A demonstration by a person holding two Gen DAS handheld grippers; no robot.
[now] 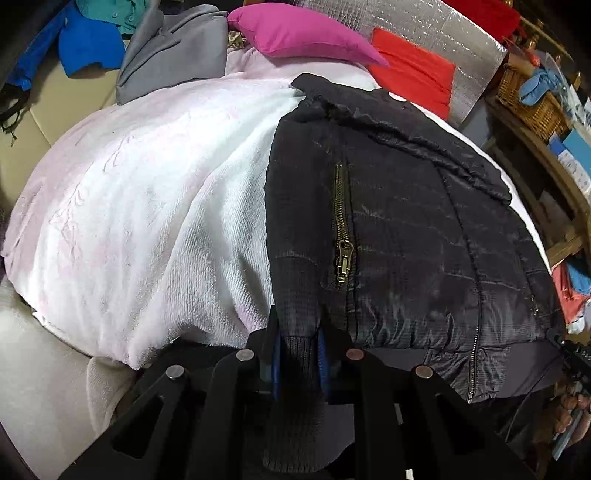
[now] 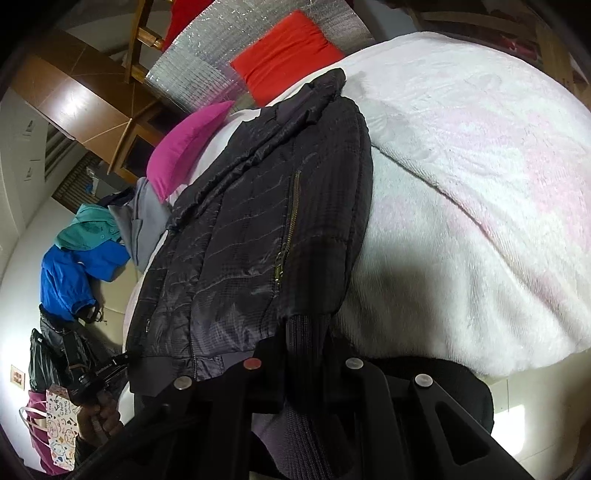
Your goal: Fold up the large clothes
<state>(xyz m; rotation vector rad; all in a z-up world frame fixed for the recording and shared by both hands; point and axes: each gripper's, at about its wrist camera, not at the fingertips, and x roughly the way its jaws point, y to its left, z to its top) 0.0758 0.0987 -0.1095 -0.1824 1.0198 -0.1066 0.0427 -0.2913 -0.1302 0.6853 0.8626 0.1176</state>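
Note:
A black quilted jacket (image 1: 406,229) with a brass pocket zipper (image 1: 341,225) lies folded lengthwise on a white and pink blanket (image 1: 147,203). My left gripper (image 1: 299,350) is shut on the ribbed knit cuff at the jacket's near left corner, and the knit hangs down between the blue pads (image 1: 277,354). In the right wrist view the same jacket (image 2: 251,236) runs away from me. My right gripper (image 2: 304,343) is shut on the ribbed knit at its near right corner. The left gripper (image 2: 99,373), held in a hand, shows there at the lower left.
A magenta pillow (image 1: 295,31) and a red pillow (image 1: 413,70) lie at the far end of the bed. A grey garment (image 1: 173,55) and a blue one (image 1: 88,48) are piled at the far left. Wooden shelves with a wicker basket (image 1: 532,99) stand to the right.

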